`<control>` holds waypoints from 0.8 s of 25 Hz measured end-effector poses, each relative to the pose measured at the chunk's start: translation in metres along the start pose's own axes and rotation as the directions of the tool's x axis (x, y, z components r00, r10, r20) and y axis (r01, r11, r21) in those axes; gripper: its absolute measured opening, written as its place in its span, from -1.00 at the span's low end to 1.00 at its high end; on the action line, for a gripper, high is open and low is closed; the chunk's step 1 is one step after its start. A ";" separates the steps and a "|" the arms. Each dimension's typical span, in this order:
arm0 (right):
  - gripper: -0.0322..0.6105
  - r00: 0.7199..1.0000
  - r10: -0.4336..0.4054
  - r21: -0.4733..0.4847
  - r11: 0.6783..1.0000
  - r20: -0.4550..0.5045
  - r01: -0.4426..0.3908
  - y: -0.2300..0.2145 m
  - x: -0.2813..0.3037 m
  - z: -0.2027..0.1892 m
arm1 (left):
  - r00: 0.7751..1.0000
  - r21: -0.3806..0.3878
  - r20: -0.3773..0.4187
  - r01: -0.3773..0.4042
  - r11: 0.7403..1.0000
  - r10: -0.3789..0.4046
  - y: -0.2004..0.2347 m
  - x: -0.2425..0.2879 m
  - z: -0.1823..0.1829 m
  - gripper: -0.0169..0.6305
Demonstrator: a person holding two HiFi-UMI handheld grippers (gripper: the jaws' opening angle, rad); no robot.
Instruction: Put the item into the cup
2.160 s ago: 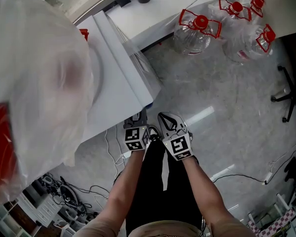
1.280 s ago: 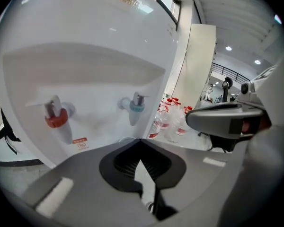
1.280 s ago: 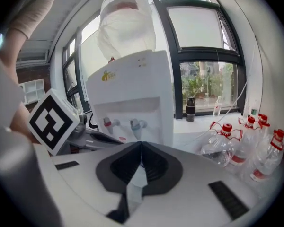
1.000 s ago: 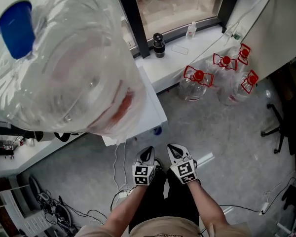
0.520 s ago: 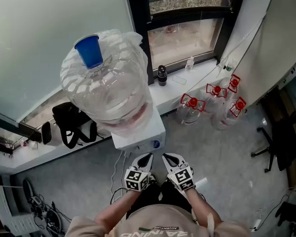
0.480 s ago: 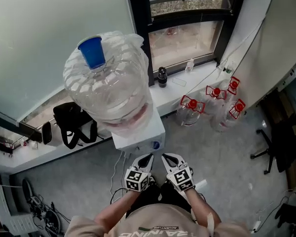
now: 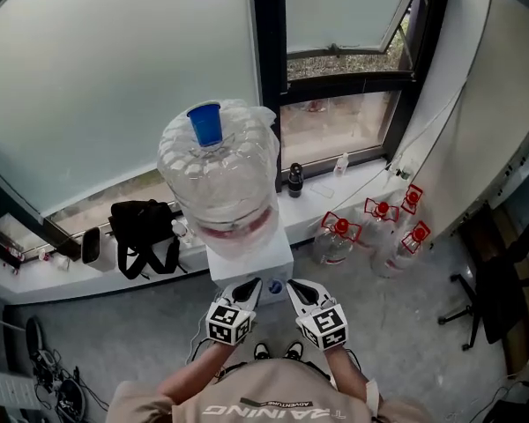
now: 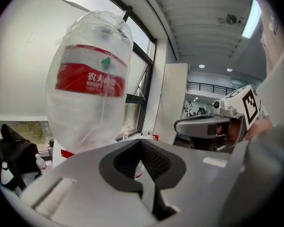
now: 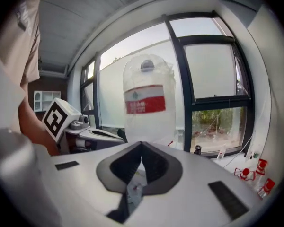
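No cup and no loose item shows in any view. A big clear water jug with a blue cap stands upside-up on a white dispenser right in front of me. My left gripper and right gripper hang side by side just below the dispenser, jaws pointing at it. Both are shut with nothing held. In the left gripper view the jug fills the left side beyond the closed jaws, and the right gripper shows beside it. The right gripper view has the jug straight ahead.
Three clear bottles with red handles stand on the floor to the right of the dispenser. A black bag lies on the low sill at left, a dark flask stands by the window. A chair base is at far right.
The head view has pulled back and risen, so the jug and dispenser look smaller and farther. Both grippers stay shut and close together in front of the body.
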State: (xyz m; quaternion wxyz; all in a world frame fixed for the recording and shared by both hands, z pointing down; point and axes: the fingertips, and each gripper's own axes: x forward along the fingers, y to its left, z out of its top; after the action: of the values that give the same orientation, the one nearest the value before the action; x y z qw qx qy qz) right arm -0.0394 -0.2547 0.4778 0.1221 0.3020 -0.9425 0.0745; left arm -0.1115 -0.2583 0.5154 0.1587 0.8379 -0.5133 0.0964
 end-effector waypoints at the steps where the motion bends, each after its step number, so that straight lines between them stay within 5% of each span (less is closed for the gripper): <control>1: -0.87 1.000 -0.008 0.003 1.000 0.021 0.008 -0.001 -0.003 0.010 | 1.000 -0.002 0.015 0.006 1.000 -0.006 0.000 -0.004 0.010 -0.92; 11: -0.87 0.971 -0.106 -0.080 0.989 0.214 0.126 -0.015 -0.012 0.102 | 0.975 0.058 0.210 -0.084 0.995 0.070 0.011 -0.031 0.118 -0.92; 20: -0.87 0.967 -0.098 -0.104 0.987 0.236 0.126 -0.010 -0.012 0.118 | 0.972 0.099 0.223 -0.102 0.990 0.077 0.020 -0.040 0.129 -0.92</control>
State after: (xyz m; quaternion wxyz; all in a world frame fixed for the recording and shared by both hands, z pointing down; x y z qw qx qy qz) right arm -0.0463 -0.2813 0.3624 0.0340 0.3537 -0.9344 -0.0240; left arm -0.1481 -0.2808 0.3852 0.0505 0.8268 -0.5589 0.0388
